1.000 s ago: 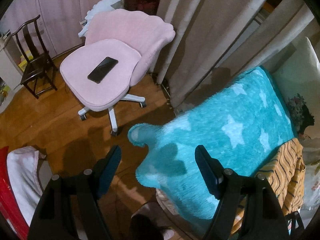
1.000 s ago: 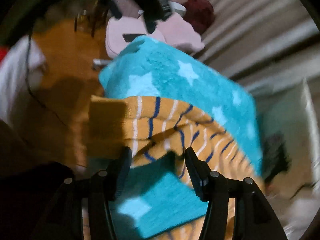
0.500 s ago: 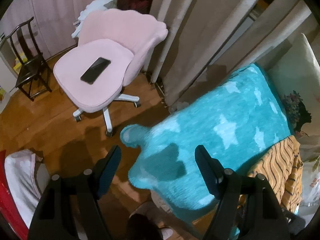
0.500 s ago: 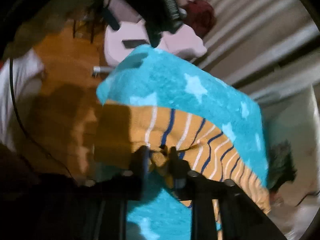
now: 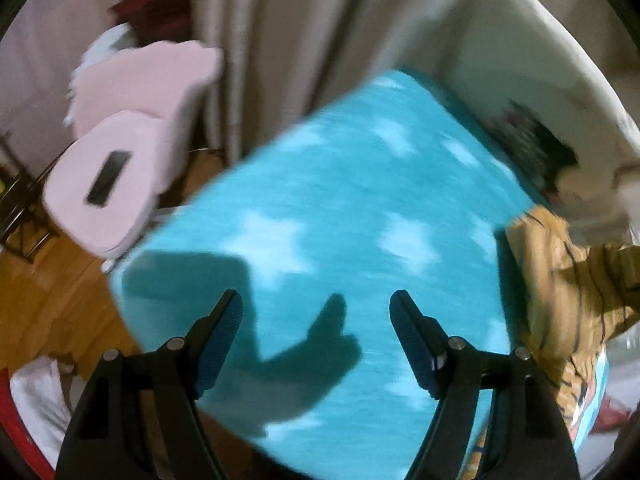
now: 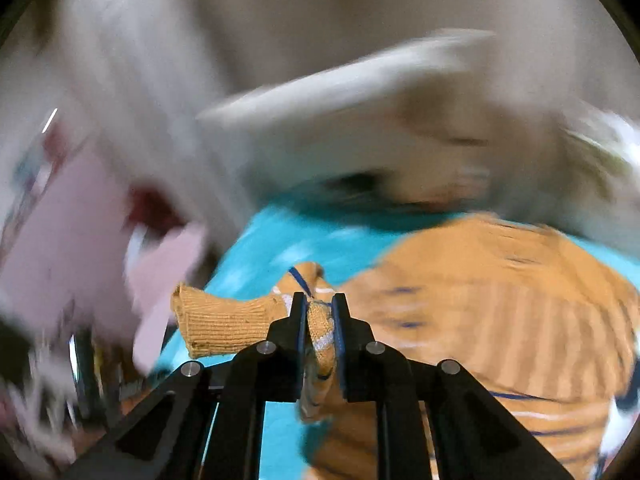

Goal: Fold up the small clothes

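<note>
Your right gripper (image 6: 319,312) points forward and slightly down, its fingers (image 6: 298,320) clamped on a bunched fold of the orange striped garment (image 6: 492,320), whose ribbed cuff sticks out toward 9 o'clock while the rest spreads toward 3 o'clock on the teal star blanket (image 6: 280,248). Your left gripper (image 5: 316,312) hovers over that blanket (image 5: 340,200), fingers (image 5: 224,336) spread wide and holding nothing, the garment (image 5: 560,280) at its 3 o'clock. The pink chair (image 5: 120,152) with a phone (image 5: 108,178) sits at 10 o'clock; both views are blurred.
</note>
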The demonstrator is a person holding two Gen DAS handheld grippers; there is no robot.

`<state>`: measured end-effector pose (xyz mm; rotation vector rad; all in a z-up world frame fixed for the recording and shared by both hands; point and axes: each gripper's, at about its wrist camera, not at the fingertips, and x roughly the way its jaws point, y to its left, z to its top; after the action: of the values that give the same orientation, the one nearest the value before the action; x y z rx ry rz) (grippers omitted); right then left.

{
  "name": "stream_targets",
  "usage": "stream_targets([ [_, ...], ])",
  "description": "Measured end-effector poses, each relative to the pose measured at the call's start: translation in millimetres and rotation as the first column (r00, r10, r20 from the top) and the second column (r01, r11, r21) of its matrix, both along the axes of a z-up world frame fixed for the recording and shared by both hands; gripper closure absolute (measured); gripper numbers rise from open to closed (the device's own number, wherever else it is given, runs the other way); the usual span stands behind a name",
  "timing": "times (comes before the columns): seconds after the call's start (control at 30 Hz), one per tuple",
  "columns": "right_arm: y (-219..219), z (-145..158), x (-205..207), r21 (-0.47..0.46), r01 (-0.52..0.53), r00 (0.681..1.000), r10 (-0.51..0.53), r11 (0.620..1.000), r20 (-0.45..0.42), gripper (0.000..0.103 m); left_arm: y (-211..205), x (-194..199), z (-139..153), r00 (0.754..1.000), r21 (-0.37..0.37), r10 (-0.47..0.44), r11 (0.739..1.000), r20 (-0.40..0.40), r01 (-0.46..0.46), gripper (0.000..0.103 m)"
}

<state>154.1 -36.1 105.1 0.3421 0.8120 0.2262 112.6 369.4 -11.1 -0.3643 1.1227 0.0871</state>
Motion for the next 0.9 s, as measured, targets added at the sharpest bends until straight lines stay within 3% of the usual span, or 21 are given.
stream_targets([
  [0.07,-70,-10,-7,0.048,0.162,0.986,-0.160,0.986,-0.034,0.089,-35,5,5,0.997,0.001,-0.071,0.997,0.005,0.071,0.028],
  [0.2,-196,-57,-31,0.143,0.437,0.895,-0.414,0.888,-0.164,0.089,-100,9,7,0.980,0.014,-0.200,0.980,0.005,0.200,0.028],
  [0.27,-249,-96,-41,0.195,0.527,0.840,-0.472,0.827,-0.267,0.089,-135,9,1,0.965,0.028,-0.262,0.965,-0.009,0.262,0.028],
  [0.37,-290,-134,-52,0.149,0.605,0.769,-0.527,0.782,-0.362,0.087,-173,11,-9,0.953,0.048,-0.301,0.952,-0.041,0.303,0.028],
  [0.43,-305,-138,-62,0.144,0.623,0.755,-0.543,0.769,-0.368,0.087,-190,12,-15,0.950,0.036,-0.305,0.951,-0.059,0.308,0.028],
  [0.5,-317,-132,-69,0.174,0.613,0.768,-0.531,0.770,-0.357,0.087,-202,16,-18,0.952,0.032,-0.300,0.953,-0.068,0.302,0.028],
  [0.57,-315,-117,-72,0.145,0.569,0.802,-0.507,0.810,-0.316,0.085,-214,21,-21,0.949,0.043,-0.306,0.950,-0.072,0.309,0.028],
  [0.7,-298,-95,-64,0.113,0.431,0.886,-0.396,0.895,-0.241,0.056,-235,32,-39,0.949,0.125,-0.303,0.942,-0.081,0.311,0.024],
  [0.8,-286,-98,-58,0.074,0.362,0.913,-0.337,0.929,-0.231,0.055,-248,37,-40,0.940,0.180,-0.333,0.923,-0.070,0.340,0.024],
  [0.87,-284,-109,-50,0.078,0.347,0.914,-0.319,0.934,-0.252,0.055,-252,38,-37,0.939,0.175,-0.340,0.922,-0.056,0.345,0.042],
  [0.9,-284,-113,-49,0.090,0.343,0.913,-0.309,0.935,-0.266,0.055,-253,37,-36,0.939,0.181,-0.340,0.922,-0.051,0.343,0.062],
])
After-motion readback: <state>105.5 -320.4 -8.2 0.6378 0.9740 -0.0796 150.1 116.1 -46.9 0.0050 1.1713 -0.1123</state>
